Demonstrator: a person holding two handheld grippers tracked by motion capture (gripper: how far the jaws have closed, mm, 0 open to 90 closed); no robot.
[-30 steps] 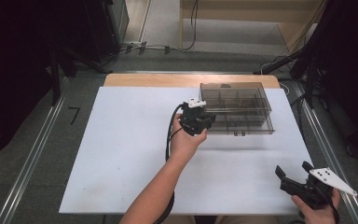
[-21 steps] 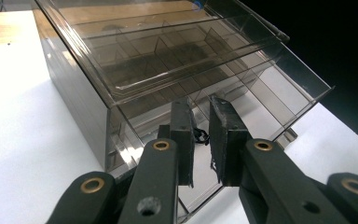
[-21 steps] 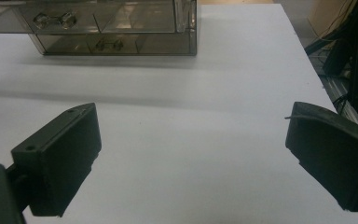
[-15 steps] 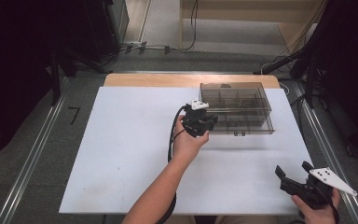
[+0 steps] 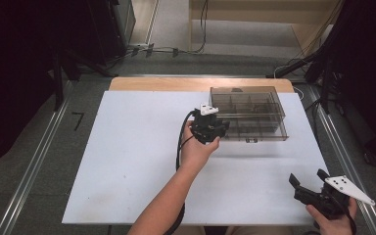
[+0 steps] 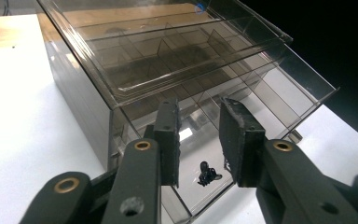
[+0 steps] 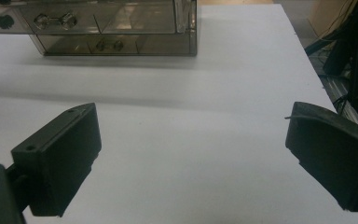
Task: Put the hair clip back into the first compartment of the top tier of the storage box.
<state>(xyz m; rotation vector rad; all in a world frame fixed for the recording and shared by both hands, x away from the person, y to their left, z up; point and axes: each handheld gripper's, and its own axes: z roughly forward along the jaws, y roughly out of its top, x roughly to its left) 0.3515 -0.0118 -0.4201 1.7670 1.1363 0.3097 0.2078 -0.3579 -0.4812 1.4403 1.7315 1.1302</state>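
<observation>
Two grippers are at work over a white table (image 5: pixel 142 161), well apart from each other. The left gripper (image 5: pixel 221 126) sits at the near left corner of a smoky clear drawer box (image 5: pixel 247 112) that stands toward the far right of the table. Along the left gripper view, its pads (image 6: pixel 170 140) stand a little apart — the jaws have just been opening — and nothing is pinched between them. Below the gap lies an open drawer (image 6: pixel 242 121) of the box, pulled out toward the gripper, and on its clear floor rests a small black thing (image 6: pixel 207 173), too small to tell what it is. It lies apart from both pads. Above the drawer, the upper tray of the box shows rows of divided compartments.

The right gripper (image 5: pixel 309 182) hovers low at the near right corner of the table, held in the person's hand (image 5: pixel 334 221), with its grey three-cornered plate (image 5: pixel 348 188) on top. Its jaws are spread wide — bare white table shows between them in the right gripper view, and the drawer box (image 7: pixel 116 25) stands well beyond, its drawer fronts with clear handles facing the camera.
</observation>
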